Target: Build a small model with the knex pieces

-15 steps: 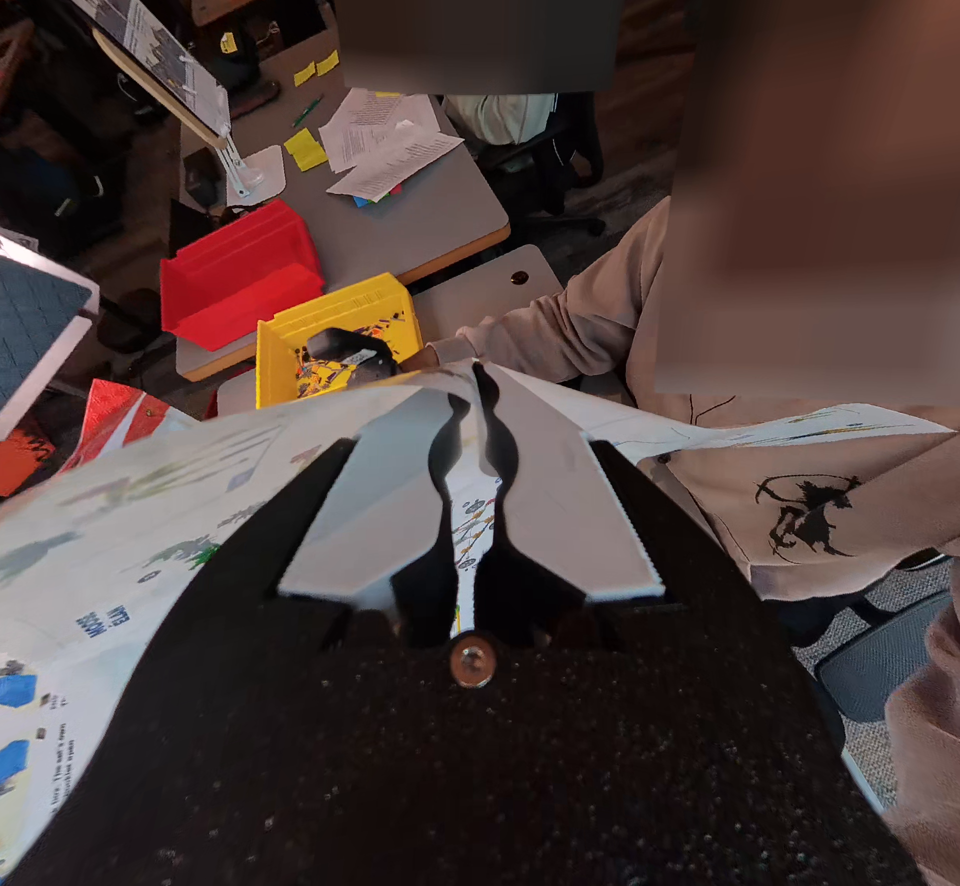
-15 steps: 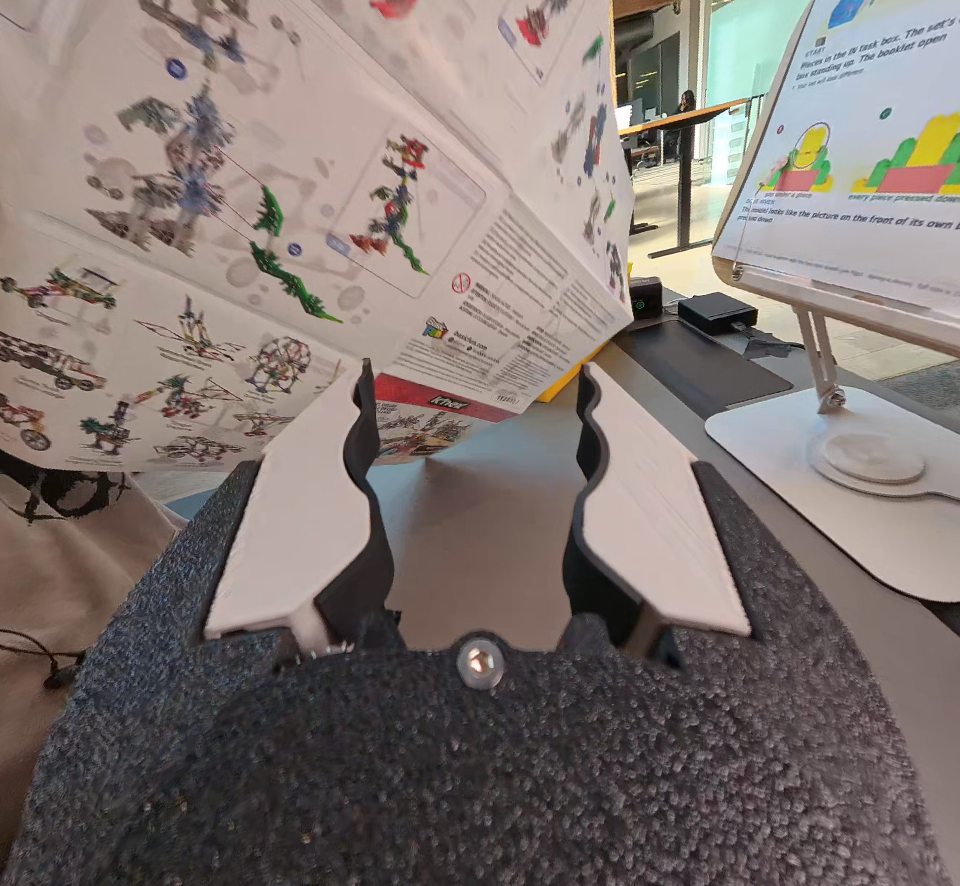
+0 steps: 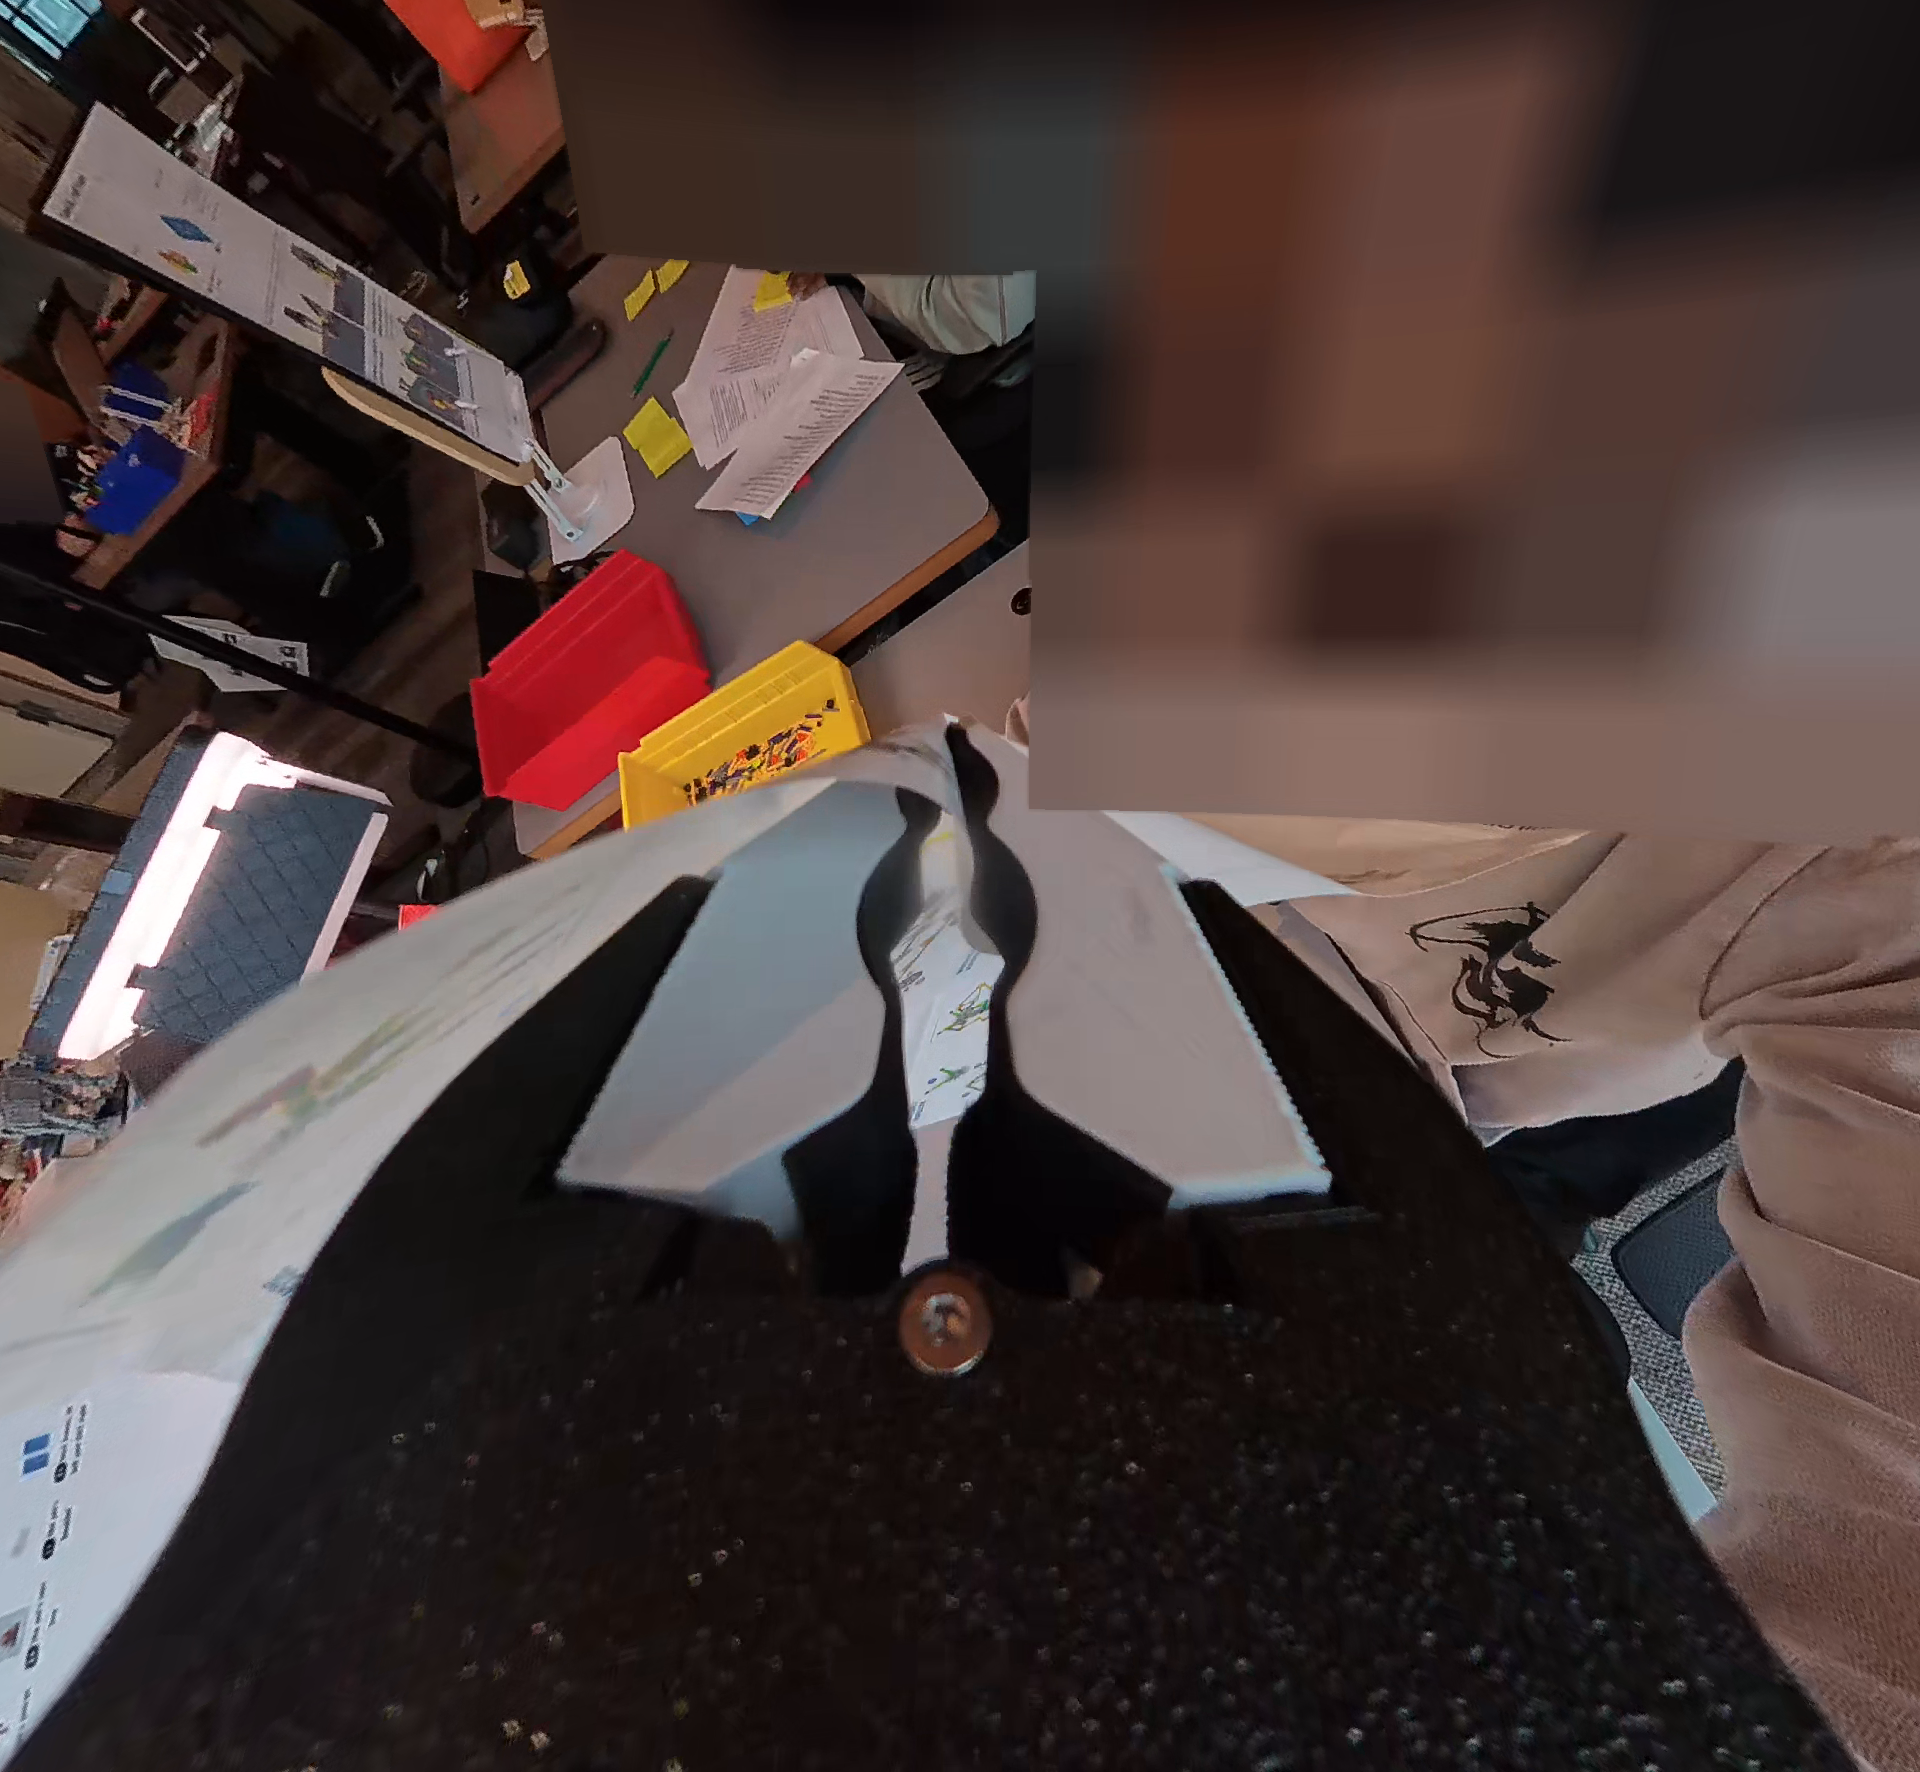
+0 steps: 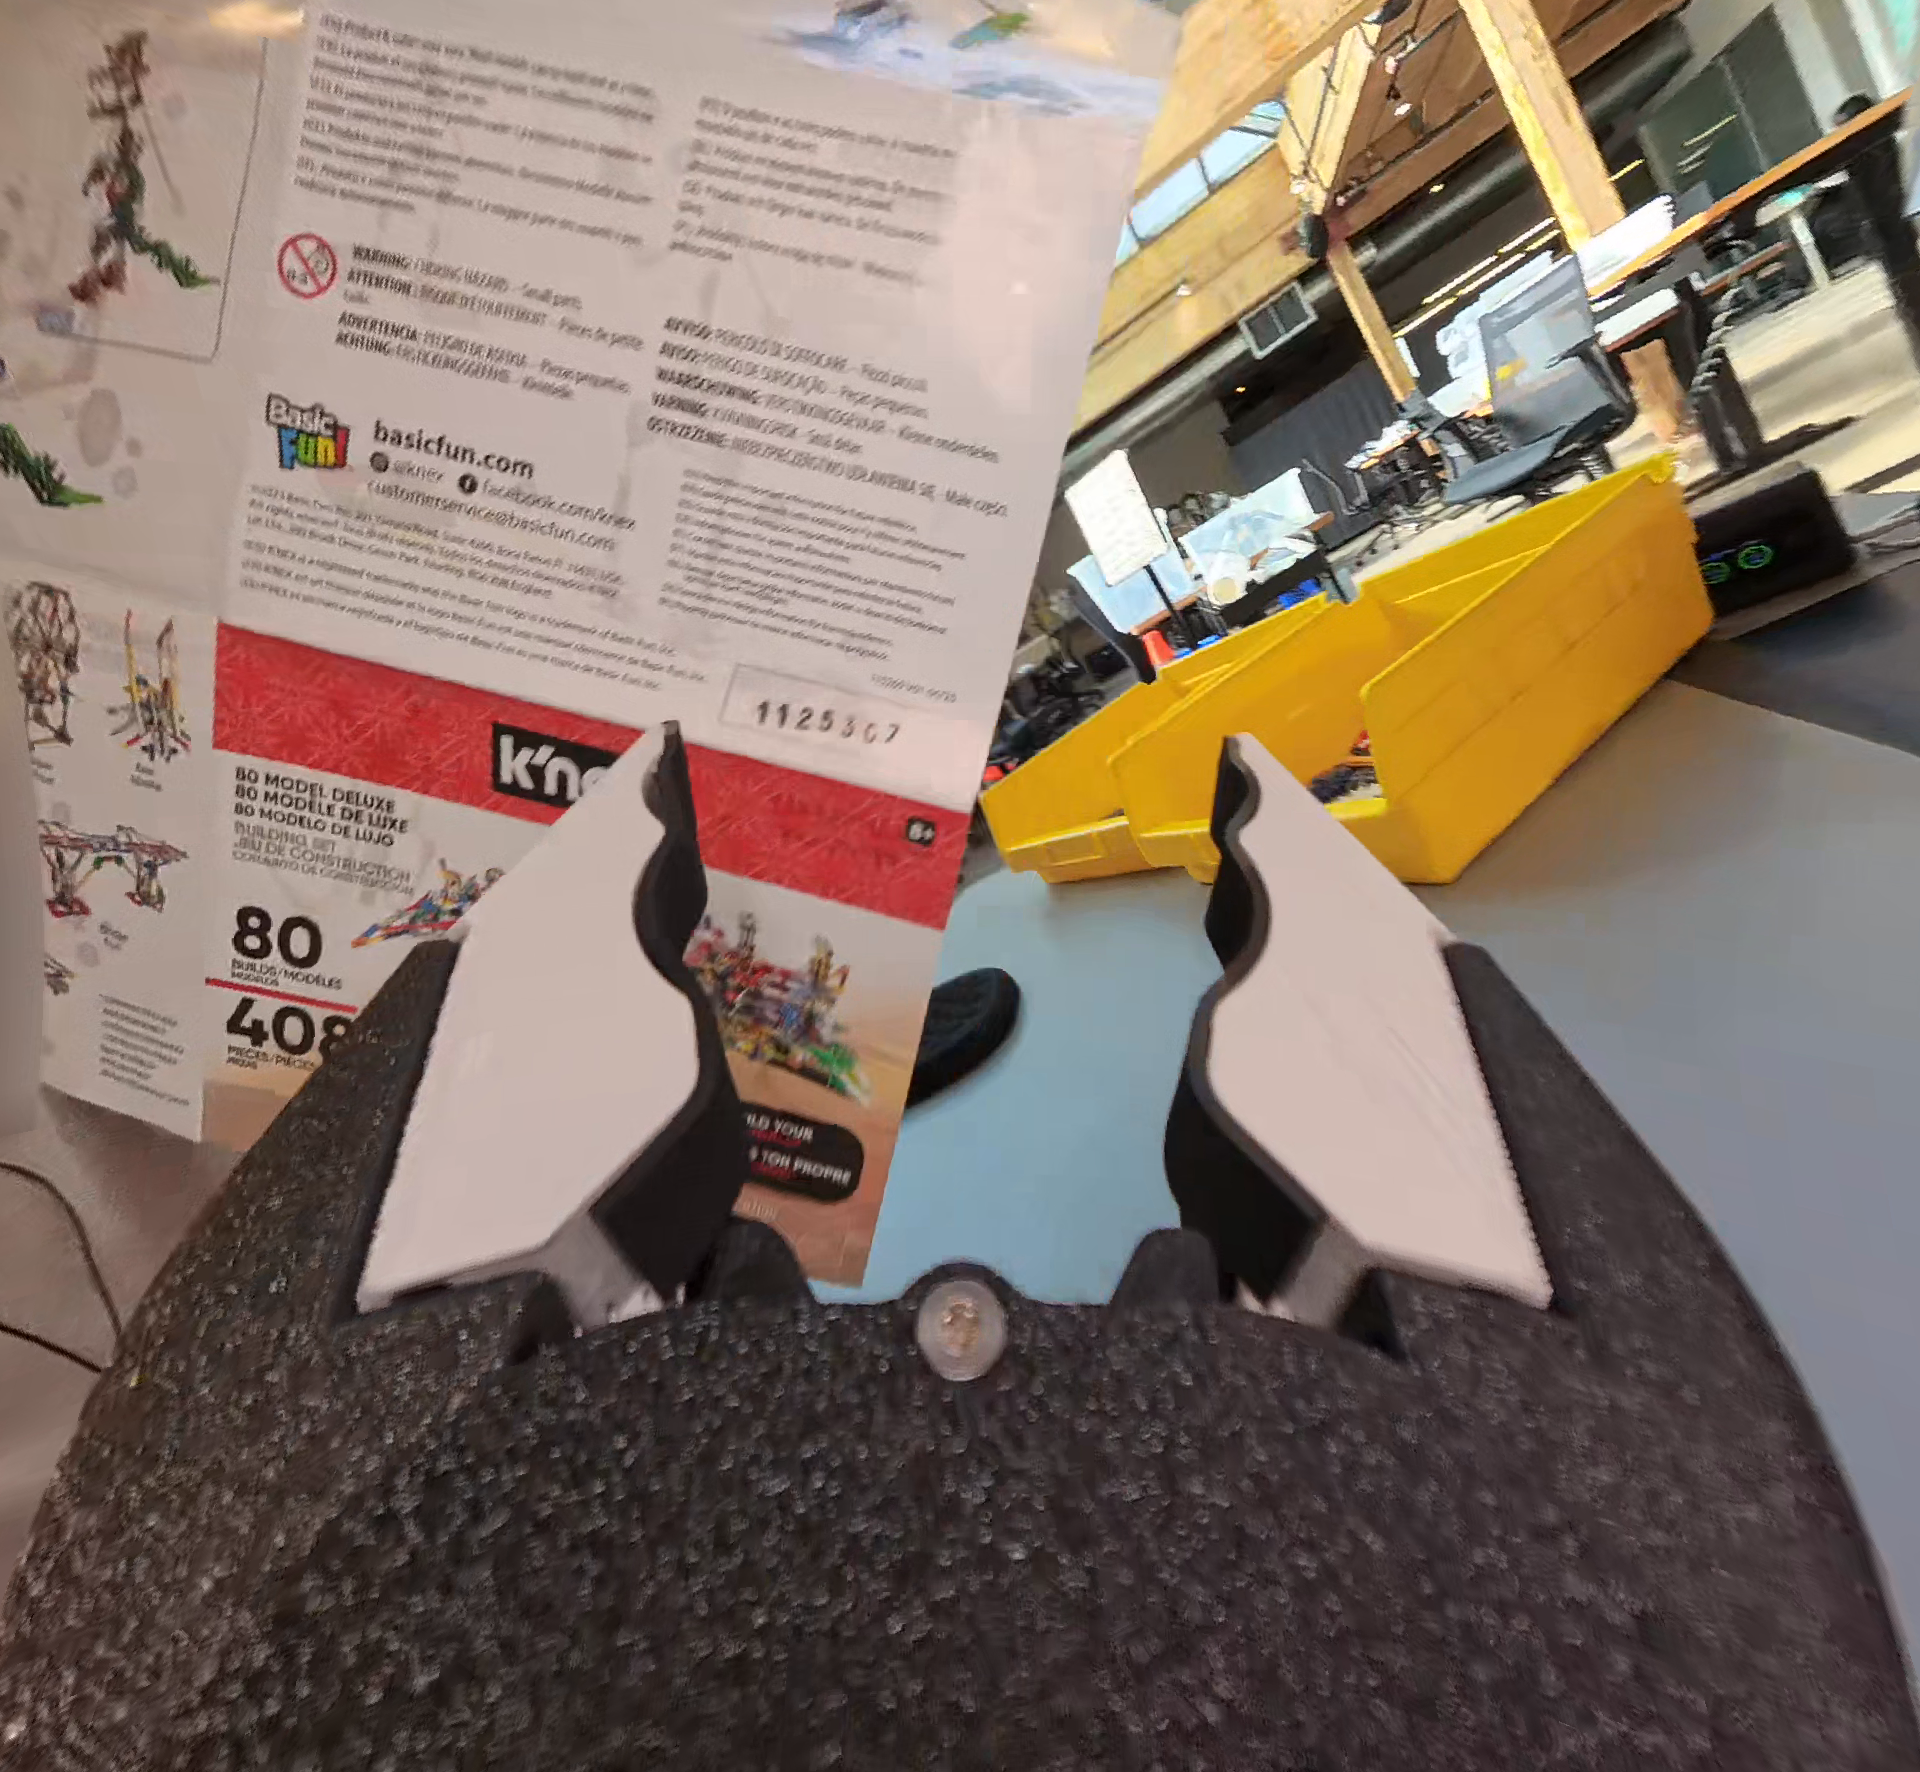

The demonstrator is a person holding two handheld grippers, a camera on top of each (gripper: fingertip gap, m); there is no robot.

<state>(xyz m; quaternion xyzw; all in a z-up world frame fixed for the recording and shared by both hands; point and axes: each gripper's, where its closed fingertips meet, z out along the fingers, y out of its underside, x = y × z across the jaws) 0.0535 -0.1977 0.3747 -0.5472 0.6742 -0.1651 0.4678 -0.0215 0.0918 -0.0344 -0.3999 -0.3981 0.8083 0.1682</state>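
Observation:
My left gripper (image 3: 951, 746) is shut on the top edge of a large printed paper sheet (image 3: 343, 1078), held up in the air above the table. The sheet bends away to the left and right of the fingers. In the right wrist view the same sheet (image 4: 644, 351) hangs unfolded, with pictures of toy models and a red band near its lower edge. My right gripper (image 4: 951, 756) is open and empty, low over the grey table (image 4: 1662, 995). Its left finger (image 4: 582, 995) overlaps the sheet's lower corner in the view; contact cannot be told.
Yellow bins (image 4: 1455, 725) stand on the table ahead of the right gripper; one (image 3: 748, 735) holds small coloured parts. A red bin (image 3: 582, 673) and a document stand (image 3: 312, 309) lie beyond. A person in a beige sweatshirt (image 3: 1507, 974) sits close on the right. Loose papers (image 3: 790, 392) lie farther off. My right fingertips sit around 50 centimetres from my left ones.
The left gripper has lifted the sheet higher and the table looks farther below. The right gripper has swung left toward the sheet's lower corner; the stand has left its view.

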